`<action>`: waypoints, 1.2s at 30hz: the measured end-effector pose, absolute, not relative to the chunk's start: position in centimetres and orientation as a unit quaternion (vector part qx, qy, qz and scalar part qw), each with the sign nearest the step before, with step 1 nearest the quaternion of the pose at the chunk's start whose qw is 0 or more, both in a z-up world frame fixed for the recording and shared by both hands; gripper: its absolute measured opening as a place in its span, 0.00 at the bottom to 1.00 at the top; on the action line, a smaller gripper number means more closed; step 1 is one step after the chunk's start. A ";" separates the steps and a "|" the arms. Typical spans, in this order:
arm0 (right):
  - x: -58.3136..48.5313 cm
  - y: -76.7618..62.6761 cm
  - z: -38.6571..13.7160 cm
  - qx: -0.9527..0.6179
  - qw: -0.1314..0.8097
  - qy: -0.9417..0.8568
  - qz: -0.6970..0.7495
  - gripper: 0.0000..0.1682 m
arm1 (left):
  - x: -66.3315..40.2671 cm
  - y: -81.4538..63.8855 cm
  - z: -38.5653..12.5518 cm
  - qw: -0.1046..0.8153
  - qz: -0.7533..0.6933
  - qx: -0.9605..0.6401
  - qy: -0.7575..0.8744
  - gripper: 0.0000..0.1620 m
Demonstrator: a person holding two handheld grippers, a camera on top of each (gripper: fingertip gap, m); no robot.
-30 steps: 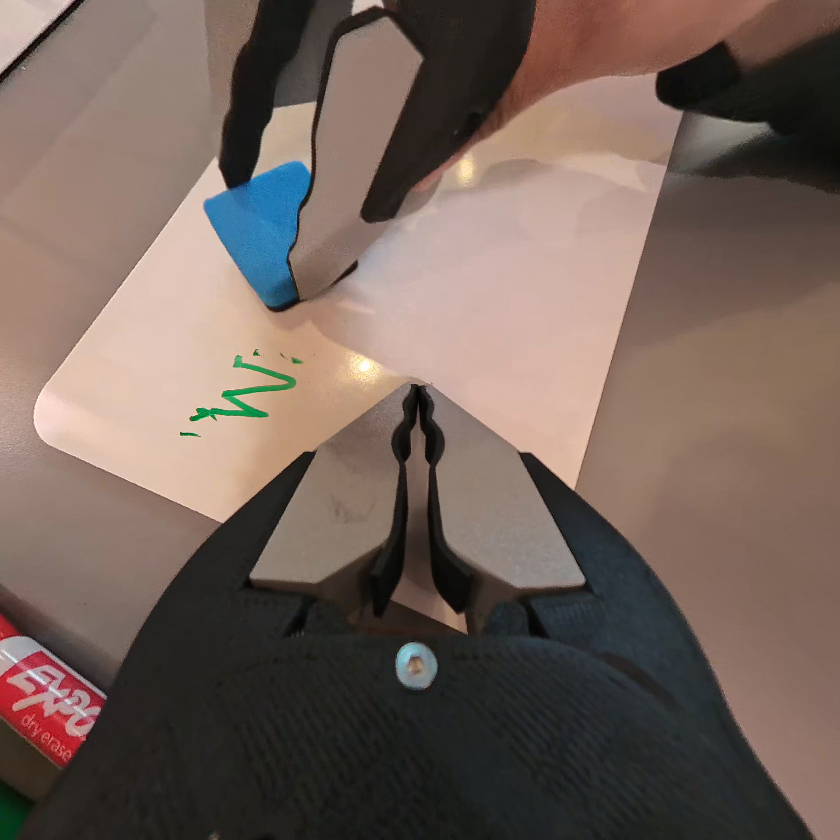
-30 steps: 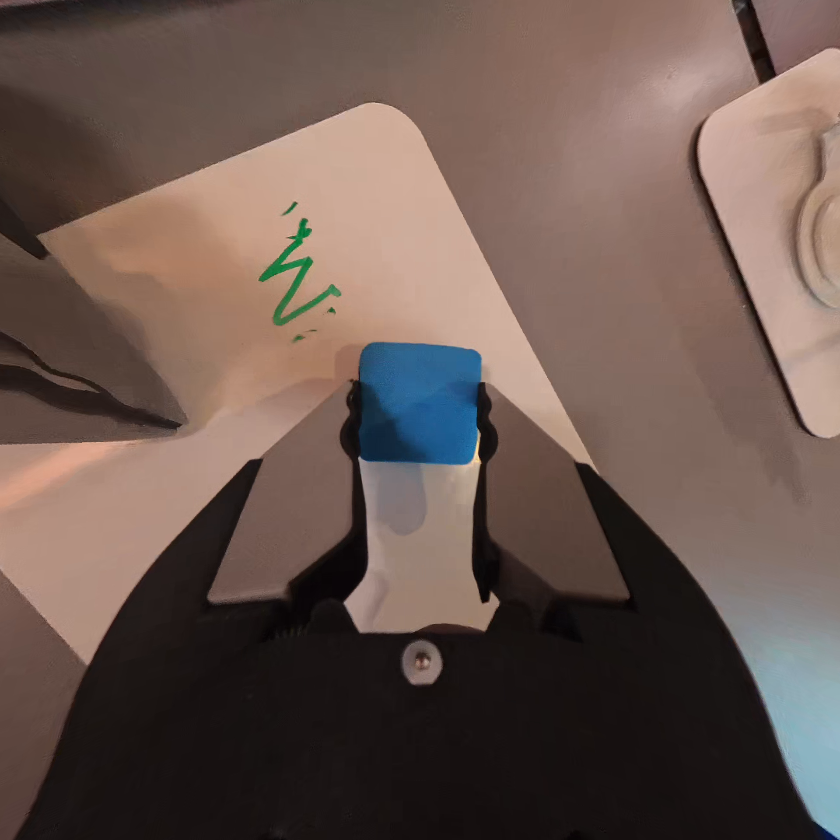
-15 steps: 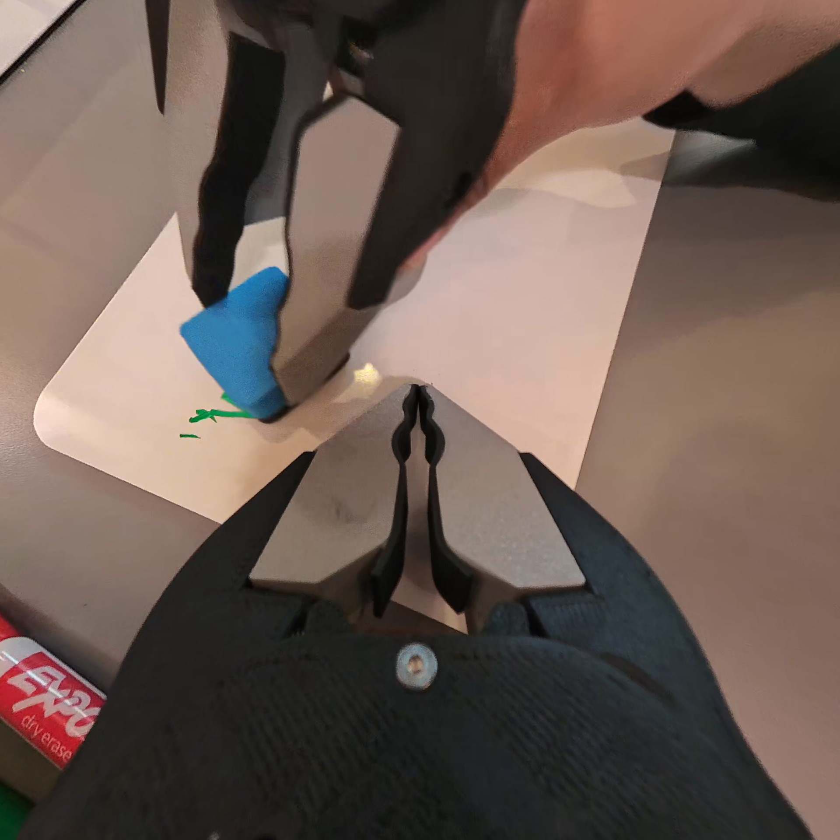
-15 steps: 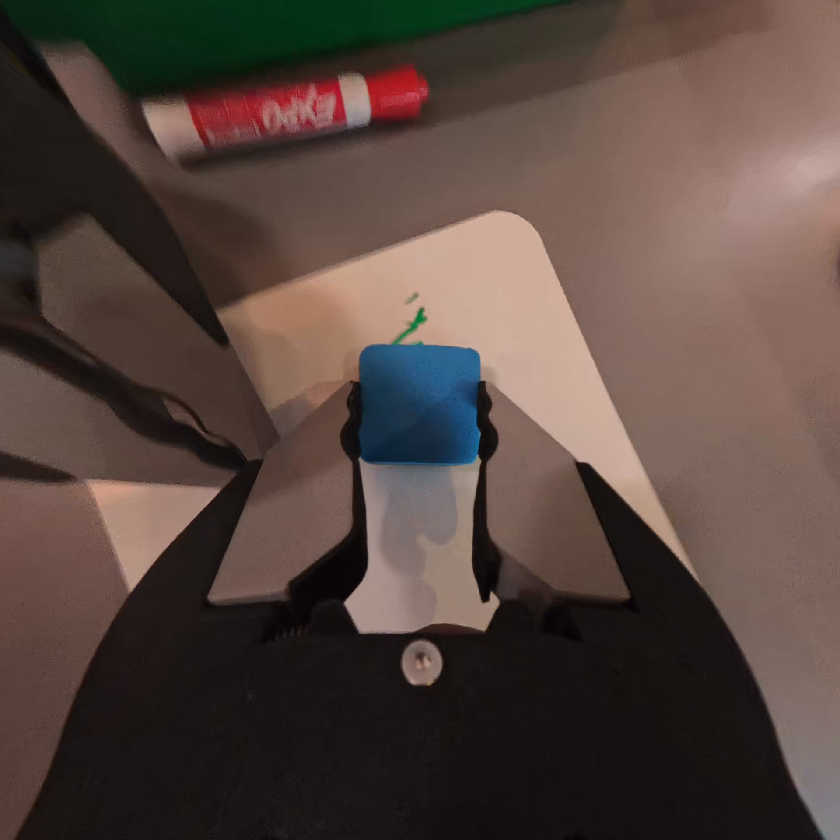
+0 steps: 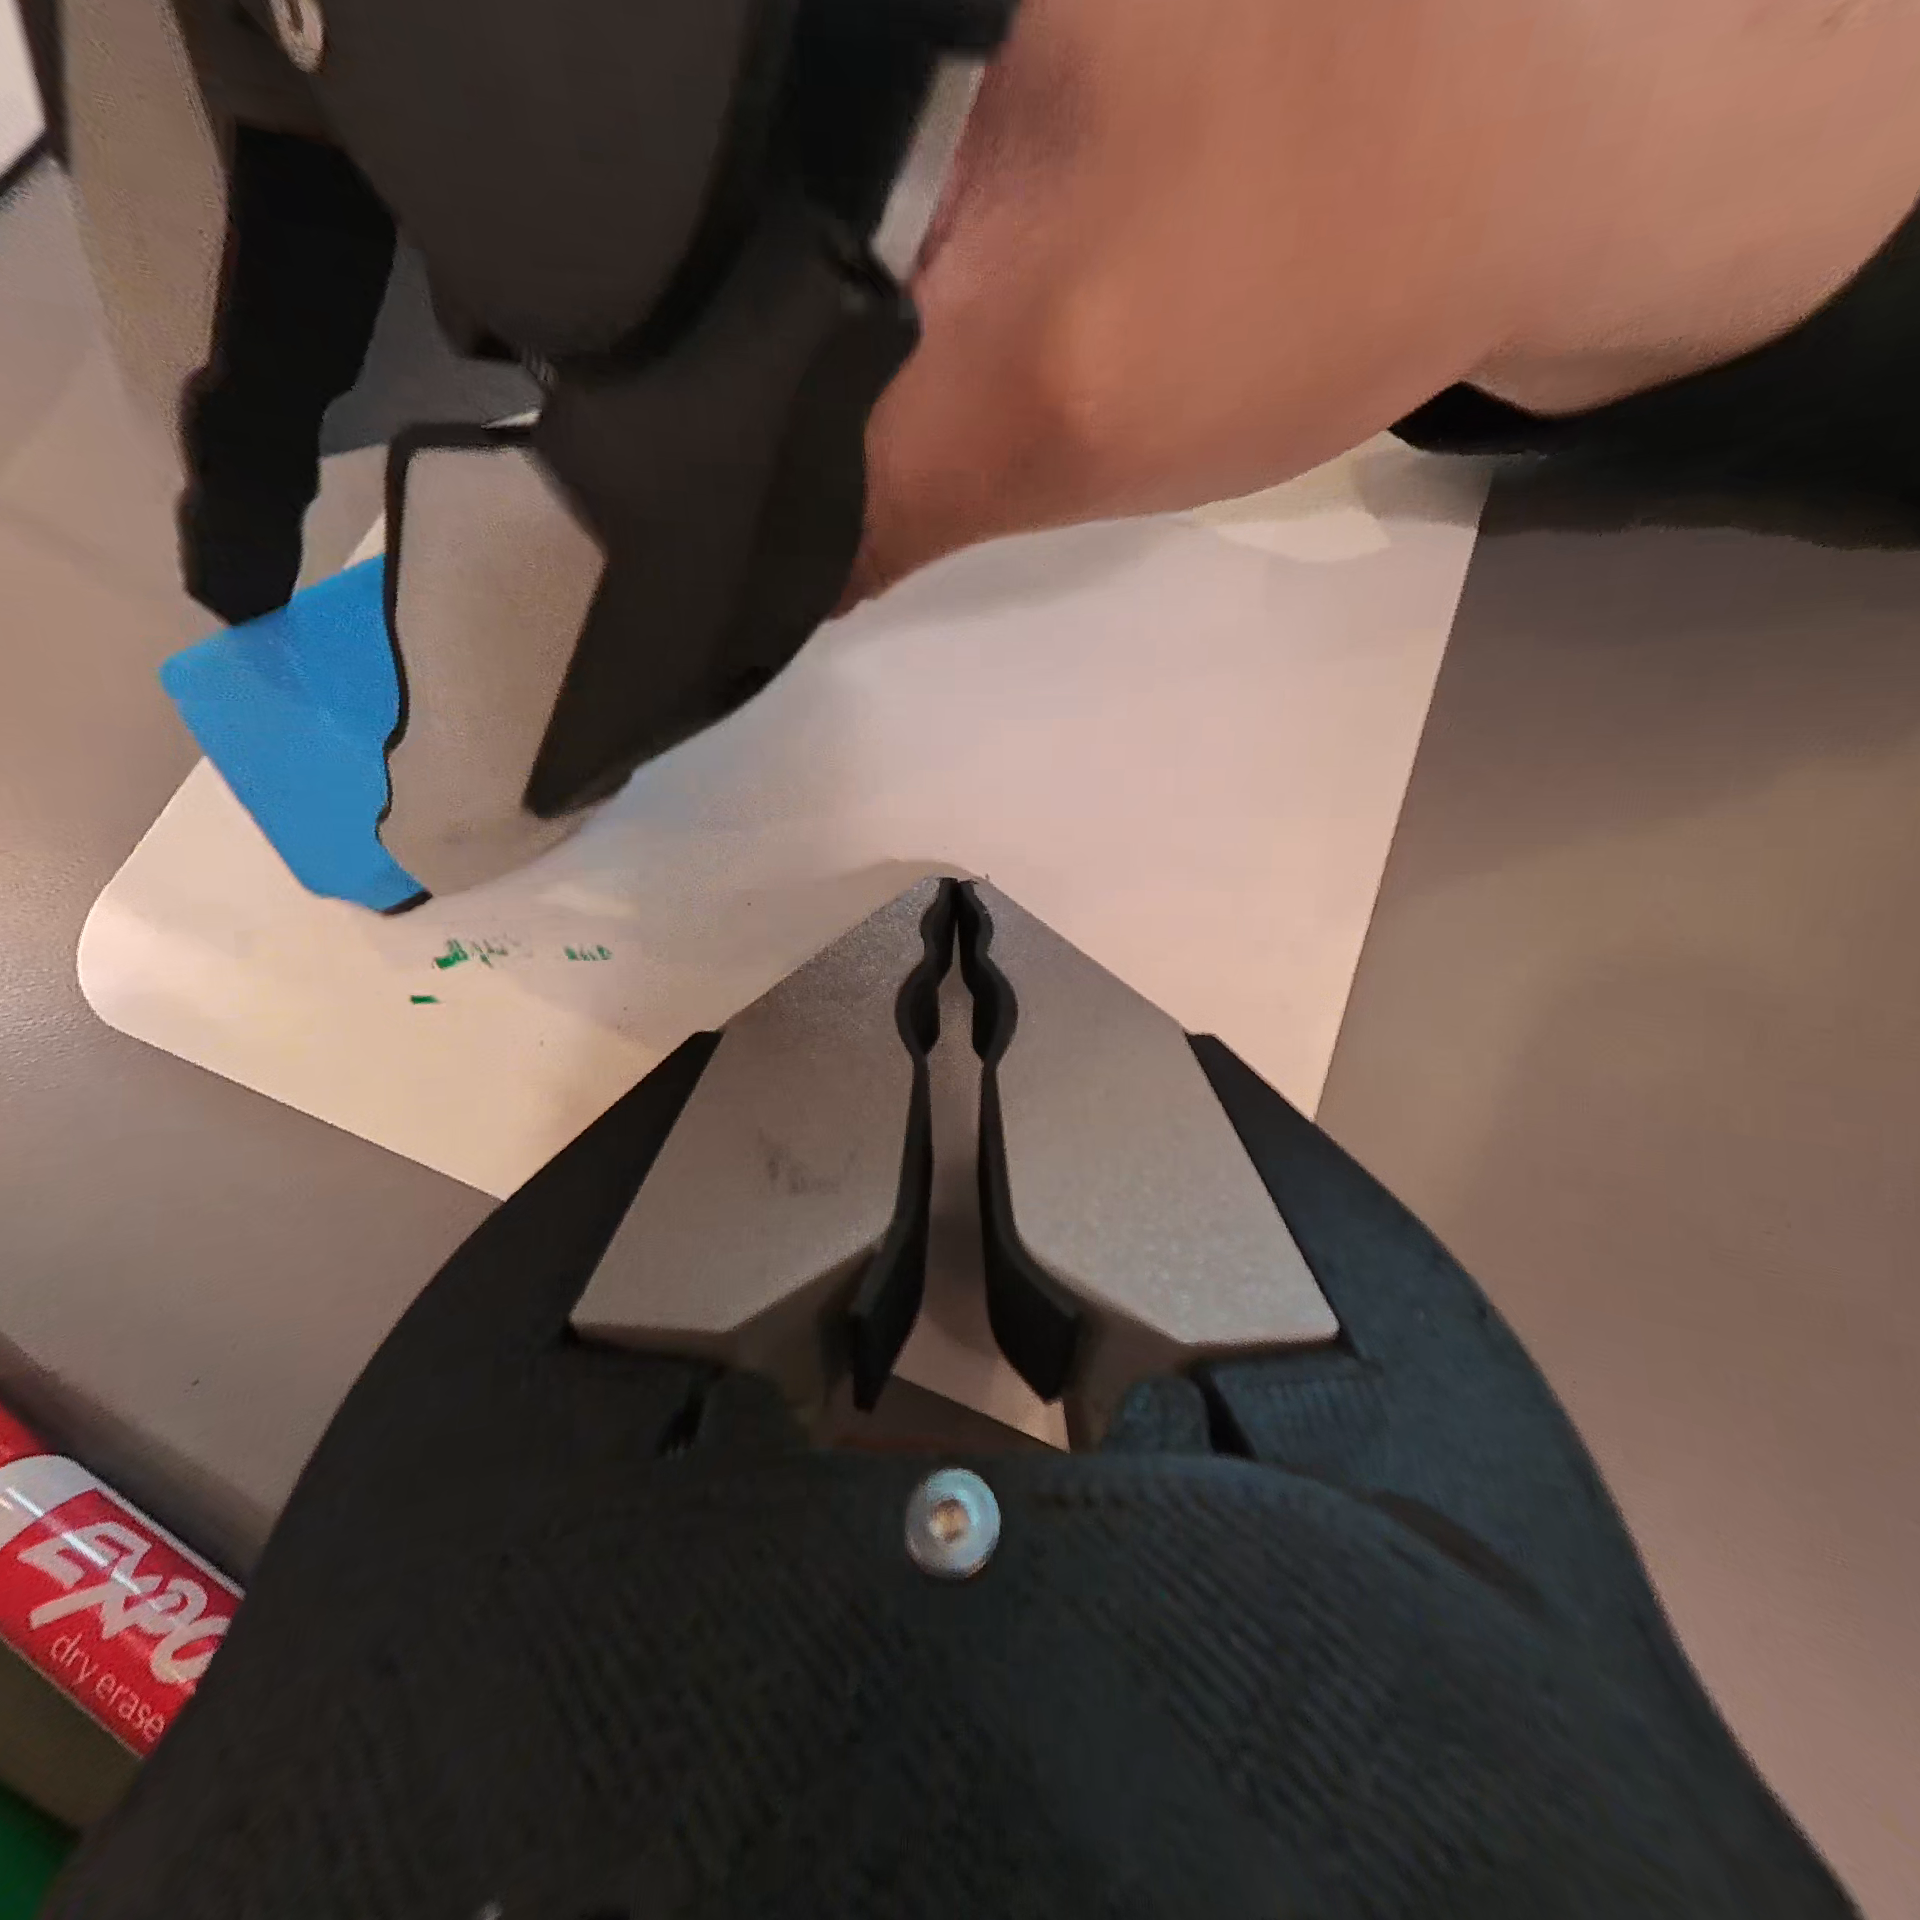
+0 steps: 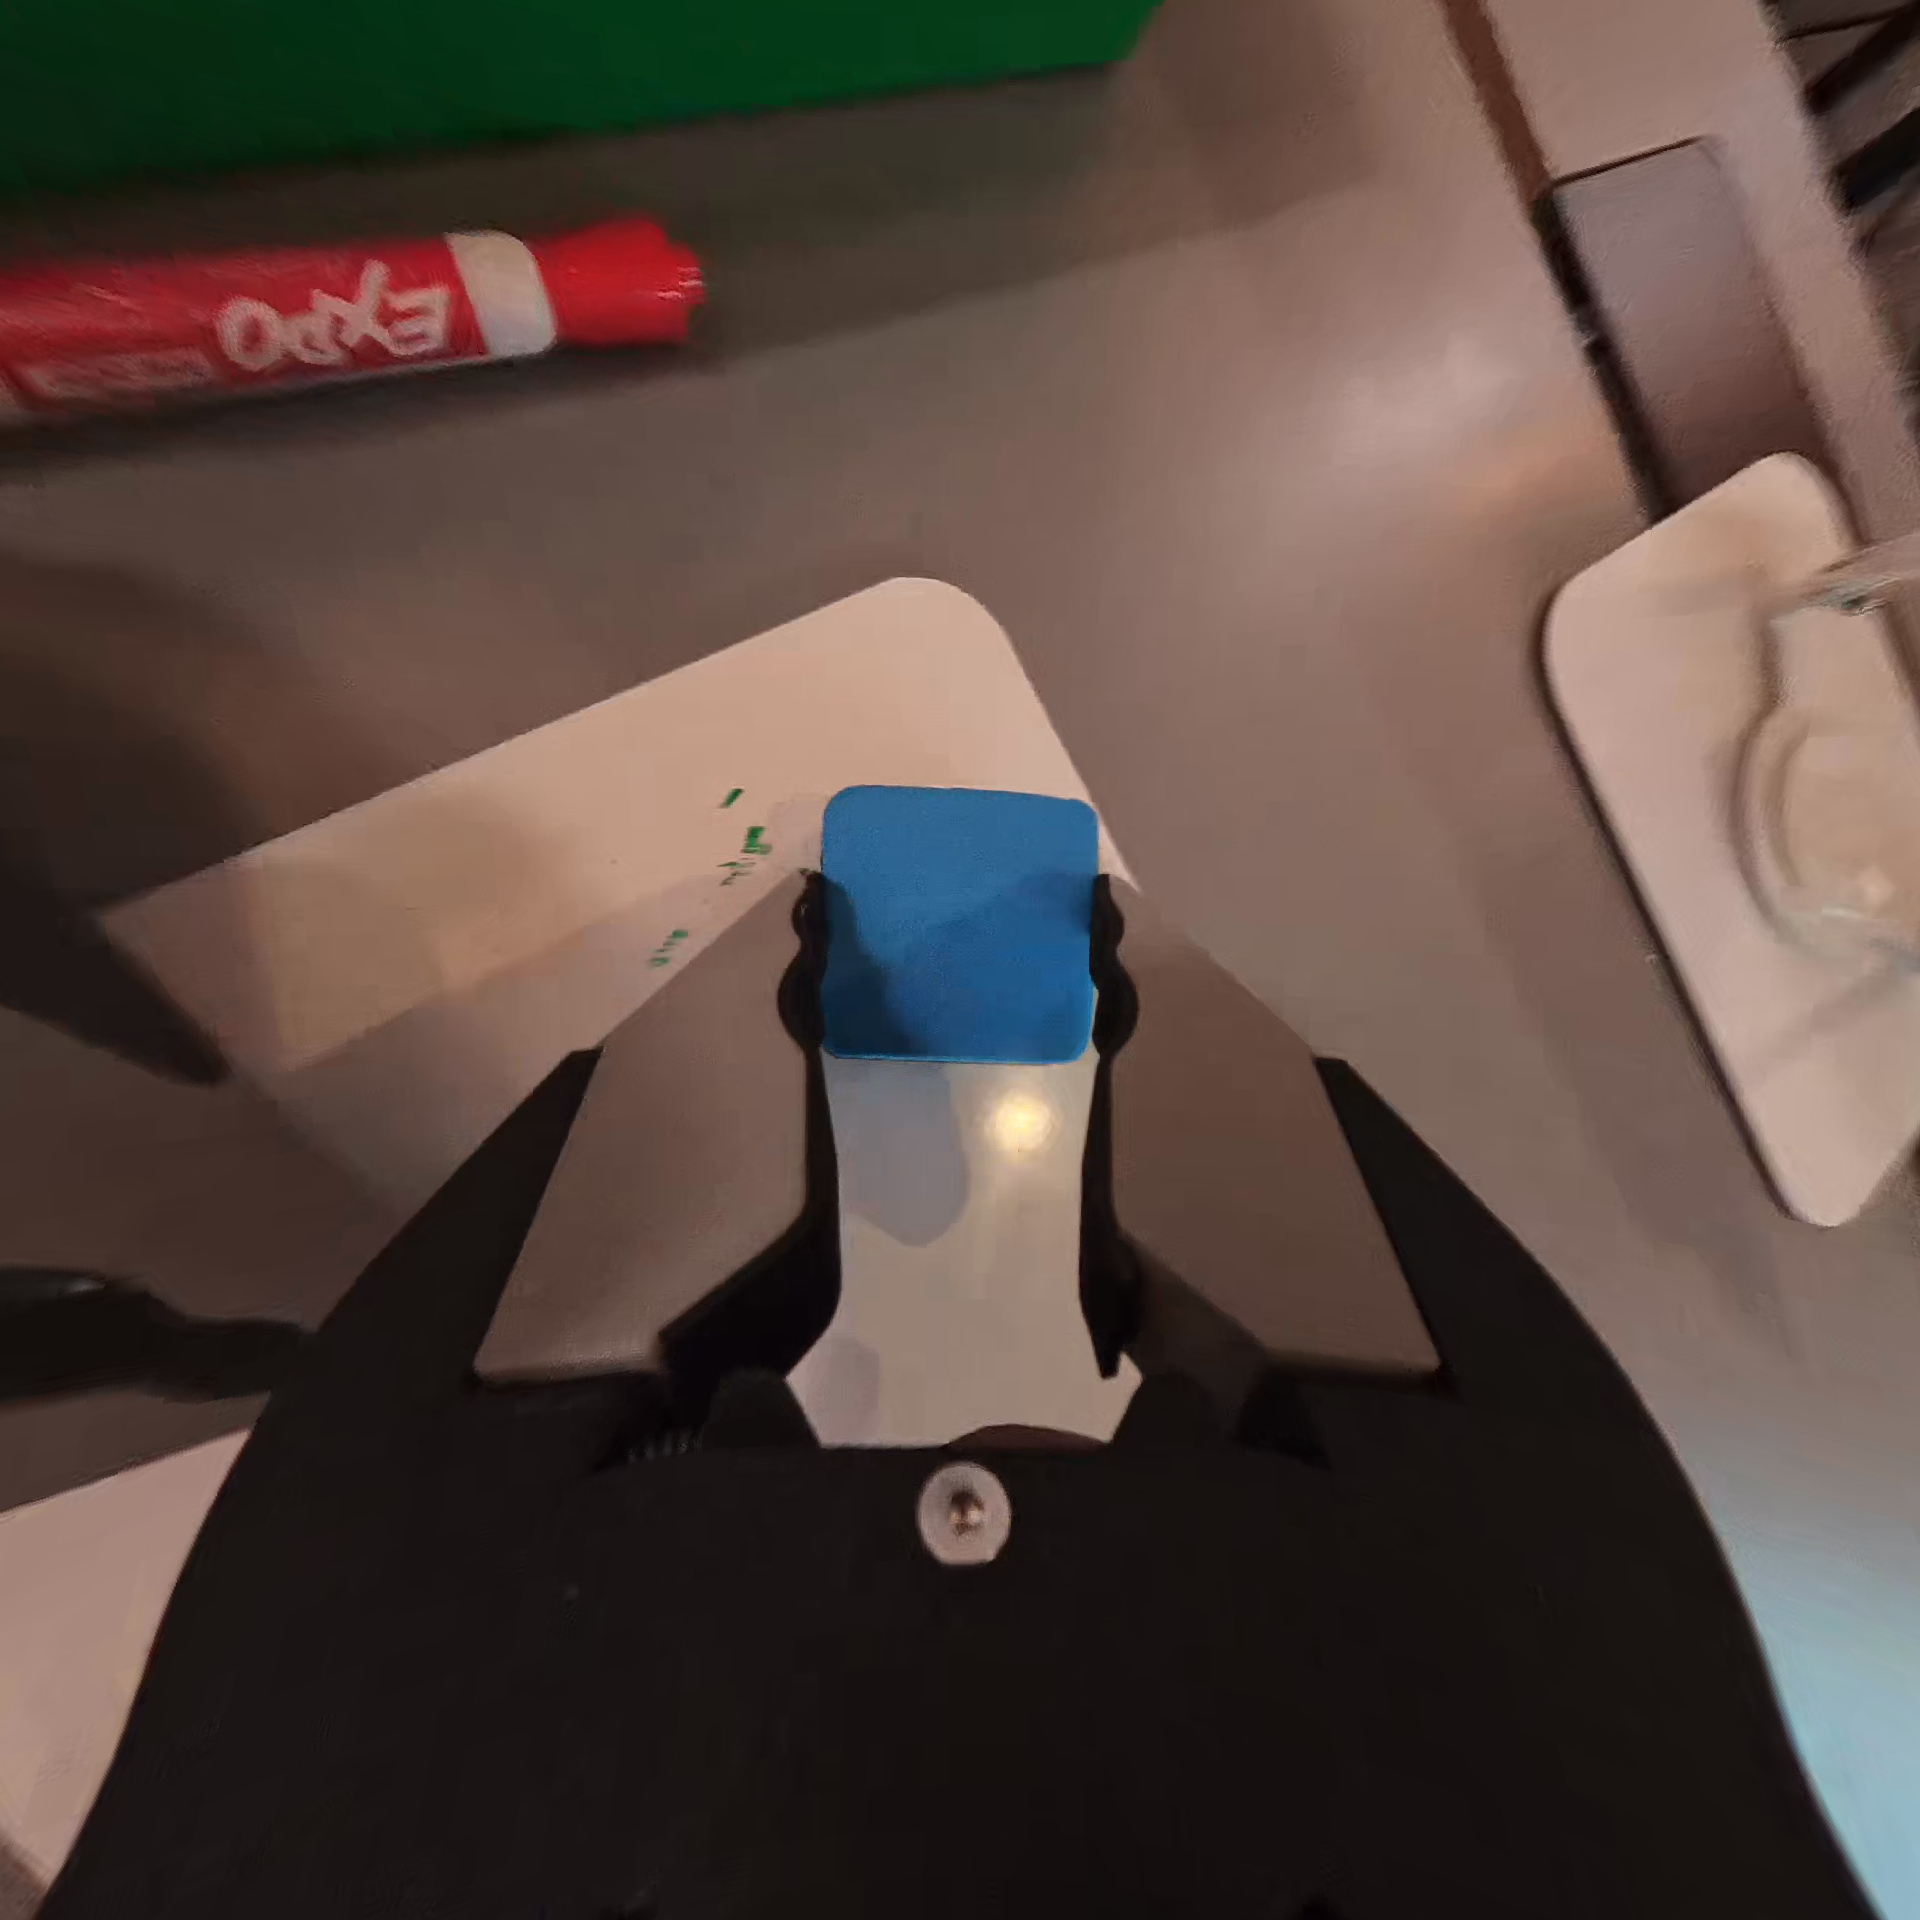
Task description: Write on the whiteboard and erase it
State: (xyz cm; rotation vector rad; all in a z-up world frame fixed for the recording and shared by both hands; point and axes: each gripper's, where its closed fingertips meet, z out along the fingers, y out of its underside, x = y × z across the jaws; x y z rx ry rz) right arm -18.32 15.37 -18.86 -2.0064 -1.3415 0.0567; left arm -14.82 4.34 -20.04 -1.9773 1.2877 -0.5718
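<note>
The whiteboard (image 5: 1091,748) lies flat on the grey bench (image 5: 1662,935), only faint green marks (image 5: 478,954) left near one corner. The right claw (image 6: 958,935) grips the blue eraser (image 6: 958,925) just beside them; the left claw (image 5: 957,891) is closed and empty, its tips over the board. Writing looks done, erasing nearly finished. A red marker (image 6: 312,317) lies apart.
</note>
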 end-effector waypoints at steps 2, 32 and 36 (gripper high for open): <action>-20.7 13.2 -19.1 -0.753 0.341 -0.554 0.093 0.29 | -14.8 4.3 -20.0 0.348 -0.222 -0.763 0.498 0.00; -19.4 12.7 -19.4 -0.767 0.302 -0.550 0.136 0.29 | -14.9 4.2 -20.0 0.347 -0.225 -0.763 0.497 0.00; -16.3 15.1 -19.2 -0.792 0.336 -0.506 0.059 0.29 | -14.9 4.2 -20.0 0.347 -0.225 -0.765 0.494 0.00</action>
